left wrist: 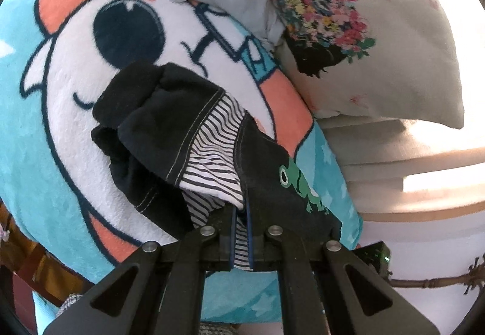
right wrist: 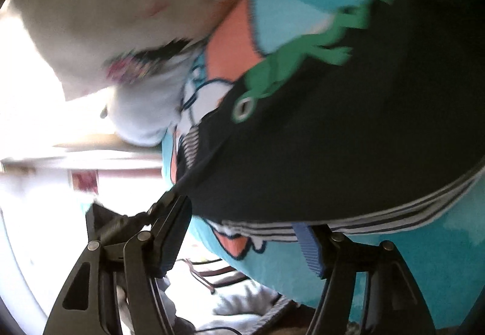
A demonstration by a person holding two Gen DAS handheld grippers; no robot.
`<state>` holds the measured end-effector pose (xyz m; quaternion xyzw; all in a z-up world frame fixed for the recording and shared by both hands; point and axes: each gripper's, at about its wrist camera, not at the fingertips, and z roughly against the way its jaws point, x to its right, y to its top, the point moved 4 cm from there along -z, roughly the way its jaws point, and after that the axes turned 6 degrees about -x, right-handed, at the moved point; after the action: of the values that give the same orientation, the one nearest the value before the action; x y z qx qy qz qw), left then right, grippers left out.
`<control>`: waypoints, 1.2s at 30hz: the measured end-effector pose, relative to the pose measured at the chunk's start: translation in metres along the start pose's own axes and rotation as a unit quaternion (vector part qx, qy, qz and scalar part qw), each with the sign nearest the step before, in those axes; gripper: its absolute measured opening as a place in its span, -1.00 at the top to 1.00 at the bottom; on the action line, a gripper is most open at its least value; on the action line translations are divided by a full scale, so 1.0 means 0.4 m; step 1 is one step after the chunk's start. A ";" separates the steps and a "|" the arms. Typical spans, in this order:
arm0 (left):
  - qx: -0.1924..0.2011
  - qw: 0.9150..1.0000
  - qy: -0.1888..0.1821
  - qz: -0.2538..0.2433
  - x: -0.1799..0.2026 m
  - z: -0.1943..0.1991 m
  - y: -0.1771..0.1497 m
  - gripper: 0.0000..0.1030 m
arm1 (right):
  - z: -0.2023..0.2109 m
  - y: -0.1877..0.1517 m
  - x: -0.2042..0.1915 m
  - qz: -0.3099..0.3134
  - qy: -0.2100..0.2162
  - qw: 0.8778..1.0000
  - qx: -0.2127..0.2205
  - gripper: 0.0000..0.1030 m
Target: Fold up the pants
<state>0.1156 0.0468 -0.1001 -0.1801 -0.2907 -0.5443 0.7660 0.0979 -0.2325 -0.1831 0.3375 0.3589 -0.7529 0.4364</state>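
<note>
Left gripper (left wrist: 241, 232) fingers clamp pants (left wrist: 169, 123); right gripper (right wrist: 242, 244) fingers spread apart

Cartoon fleece blanket (left wrist: 45, 129), floral pillow (left wrist: 394, 41), sunlit white furniture (left wrist: 424, 177)

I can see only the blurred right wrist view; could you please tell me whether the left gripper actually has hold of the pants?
Observer: Yes, the left gripper is shut on the pants, its fingers pinching the striped inner fabric.
Operator: Thank you. How does the rest of the garment lie?
Observer: It is bunched in a crumpled heap on the cartoon blanket, not spread flat.
</note>
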 end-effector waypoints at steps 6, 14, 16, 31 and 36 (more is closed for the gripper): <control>0.007 1.000 0.003 -0.029 0.026 0.019 0.027 0.90 | 0.054 0.025 0.047 -0.035 -0.020 0.998 0.054 -0.34; 0.001 0.998 0.021 -0.052 0.057 -0.037 0.203 0.90 | 0.166 0.208 -0.037 0.028 -0.142 0.976 0.161 0.59; 0.009 0.997 0.035 -0.068 0.078 -0.058 0.267 0.90 | 0.174 0.252 -0.066 0.037 -0.153 0.972 0.177 0.59; -0.001 0.995 0.007 -0.095 0.004 0.008 0.458 0.52 | 0.221 0.391 -0.085 0.058 -0.252 0.942 0.215 -0.35; 0.033 0.997 0.018 -0.061 -0.096 0.102 0.410 0.18 | 0.261 0.303 -0.042 0.060 -0.244 0.944 0.212 -0.35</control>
<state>0.2501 0.1554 -0.0868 -0.1267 -0.3047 -0.5835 0.7420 0.1929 -0.3567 -0.1454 0.2490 0.0522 -0.8435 0.4730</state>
